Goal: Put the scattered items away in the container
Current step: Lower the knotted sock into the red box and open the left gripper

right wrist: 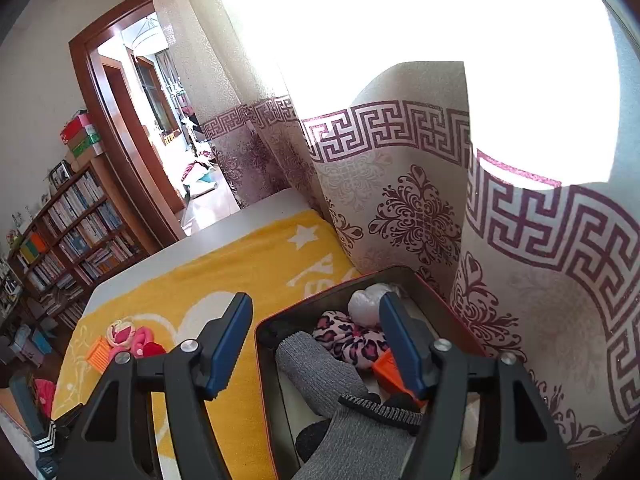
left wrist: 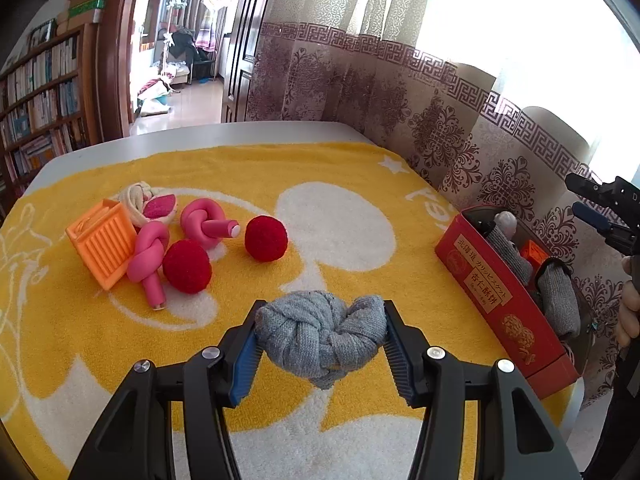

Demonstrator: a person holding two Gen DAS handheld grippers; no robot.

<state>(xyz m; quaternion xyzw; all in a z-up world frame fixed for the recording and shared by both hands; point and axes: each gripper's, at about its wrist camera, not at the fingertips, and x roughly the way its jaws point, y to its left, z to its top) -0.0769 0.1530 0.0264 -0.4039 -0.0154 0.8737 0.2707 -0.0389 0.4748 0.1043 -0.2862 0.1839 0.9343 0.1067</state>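
My left gripper (left wrist: 322,314) is shut on a grey knotted sock (left wrist: 320,336), held just above the yellow towel (left wrist: 360,272). Left on the towel lie an orange ribbed block (left wrist: 104,248), two pink knotted tubes (left wrist: 208,224) (left wrist: 148,260), two red pompoms (left wrist: 266,238) (left wrist: 187,266) and a cream knot (left wrist: 138,198). The red box (left wrist: 500,292) stands at the right. My right gripper (right wrist: 314,304) hangs open over the box's rim (right wrist: 320,293), nothing between its fingers. Inside lie grey socks (right wrist: 320,376), a leopard-print scrunchie (right wrist: 352,340), a white bundle (right wrist: 368,304) and an orange piece (right wrist: 384,368).
A patterned curtain (left wrist: 440,128) hangs right behind the box and the table's far right side. A bookshelf (left wrist: 40,100) and a doorway (left wrist: 176,60) lie beyond the table's far edge. A person's hand (left wrist: 630,308) shows at the right border.
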